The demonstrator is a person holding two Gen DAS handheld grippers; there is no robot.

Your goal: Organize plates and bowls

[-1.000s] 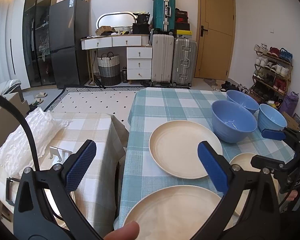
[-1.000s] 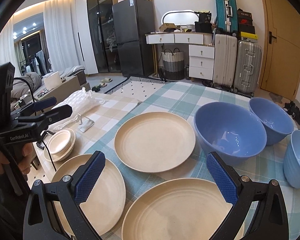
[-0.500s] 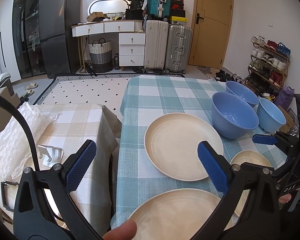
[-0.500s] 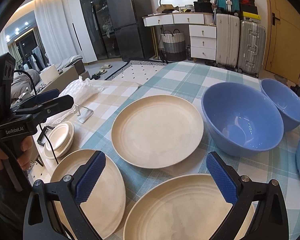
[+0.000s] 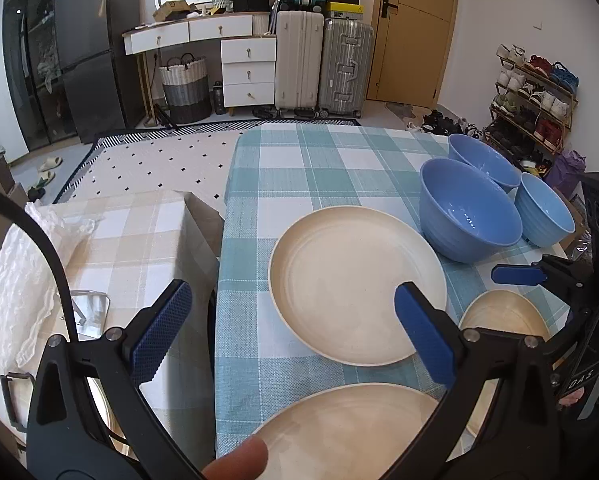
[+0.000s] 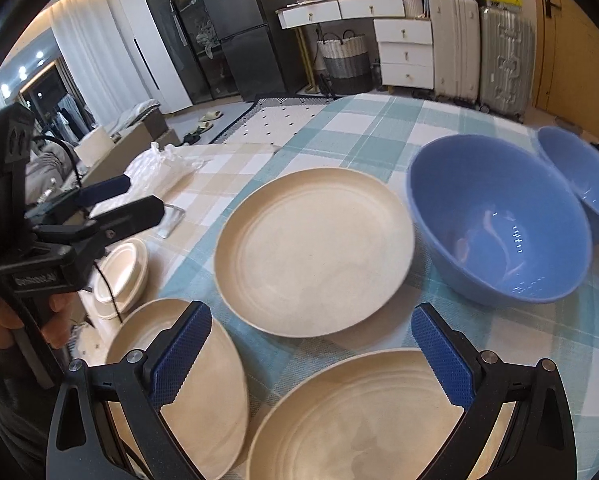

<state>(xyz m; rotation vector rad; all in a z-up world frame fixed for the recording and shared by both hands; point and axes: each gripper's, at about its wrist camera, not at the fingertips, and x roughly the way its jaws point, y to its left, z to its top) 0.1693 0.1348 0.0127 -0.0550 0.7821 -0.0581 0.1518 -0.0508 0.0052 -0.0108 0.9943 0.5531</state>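
Beige plates point(image 6: 313, 250) beside the big blue bowl point(image 6: 499, 222) look slick (thin rims), so both gaping, empty grippers, left gripper point(image 5: 291, 328) and right gripper point(image 6: 311, 354), could slip.

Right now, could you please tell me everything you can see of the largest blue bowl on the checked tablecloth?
The largest blue bowl is a deep, round bowl in glossy, plain mid-blue. It stands upright and empty on the teal checked tablecloth, its inside catching small light reflections. The middle cream plate lies close on one side and two smaller blue bowls sit just beyond it. Neither gripper touches it.
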